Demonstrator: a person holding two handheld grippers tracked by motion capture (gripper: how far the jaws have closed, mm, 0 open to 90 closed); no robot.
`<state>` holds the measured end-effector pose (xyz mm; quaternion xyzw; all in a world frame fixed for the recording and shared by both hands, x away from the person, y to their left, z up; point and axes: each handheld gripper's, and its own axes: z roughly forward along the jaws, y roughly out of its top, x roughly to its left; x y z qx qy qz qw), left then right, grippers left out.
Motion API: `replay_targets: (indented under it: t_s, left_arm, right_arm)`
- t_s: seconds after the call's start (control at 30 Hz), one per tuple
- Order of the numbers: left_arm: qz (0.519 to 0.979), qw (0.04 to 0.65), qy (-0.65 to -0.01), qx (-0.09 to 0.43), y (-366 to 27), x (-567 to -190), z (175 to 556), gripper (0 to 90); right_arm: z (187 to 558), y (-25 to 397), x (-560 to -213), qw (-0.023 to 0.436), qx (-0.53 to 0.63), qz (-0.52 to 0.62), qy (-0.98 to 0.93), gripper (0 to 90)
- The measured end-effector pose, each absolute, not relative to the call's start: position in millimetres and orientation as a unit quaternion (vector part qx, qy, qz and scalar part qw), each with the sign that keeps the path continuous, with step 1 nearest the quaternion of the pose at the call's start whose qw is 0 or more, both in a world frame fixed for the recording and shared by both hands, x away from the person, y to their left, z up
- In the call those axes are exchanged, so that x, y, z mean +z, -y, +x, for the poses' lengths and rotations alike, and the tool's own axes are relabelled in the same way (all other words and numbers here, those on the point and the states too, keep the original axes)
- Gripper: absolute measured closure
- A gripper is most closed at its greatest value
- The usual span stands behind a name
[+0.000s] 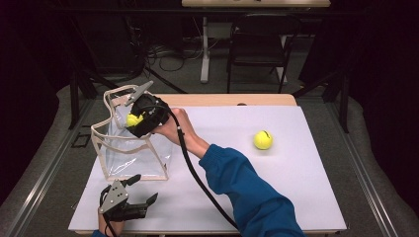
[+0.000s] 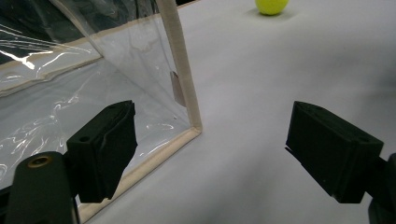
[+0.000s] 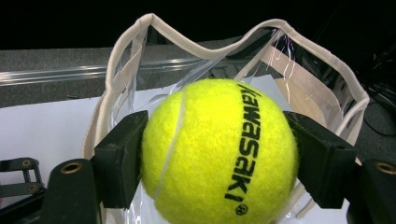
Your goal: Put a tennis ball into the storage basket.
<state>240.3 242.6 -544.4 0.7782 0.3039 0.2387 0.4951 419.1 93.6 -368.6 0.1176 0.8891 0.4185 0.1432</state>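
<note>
Right gripper (image 1: 134,120) pinches a ball (image 3: 219,151) over the bag (image 1: 129,148)
Bag mouth lies at 6 o'clock below it; left gripper (image 1: 141,190), spread, idles on the counter (image 1: 296,197)

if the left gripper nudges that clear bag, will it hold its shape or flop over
The clear bag will probably flop or slide: its cloth-trimmed rim already sags in waves, so the walls look soft. It looks empty, so likely light and easy to shove or tip. The left gripper, jaws open beside its corner, may need to steady it.
</note>
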Motion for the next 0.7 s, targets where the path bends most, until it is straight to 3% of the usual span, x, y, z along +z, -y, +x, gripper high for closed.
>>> replay_targets:
  t_s: [0.13,0.43,0.7]
  left_arm:
    - [0.778,0.495,-0.304,0.239,-243,-544,240,16.1]
    - [0.777,0.497,-0.305,0.238,-242,-544,240,16.1]
    - [0.777,0.496,-0.305,0.239,-242,-544,240,16.1]
  right_arm:
    - [420,-92,-372,0.14,0.416,0.121,-0.89,23.8]
    - [417,-75,-364,0.136,0.442,0.13,-0.877,10.0]
    - [409,-51,-365,0.133,0.449,0.127,-0.874,5.4]
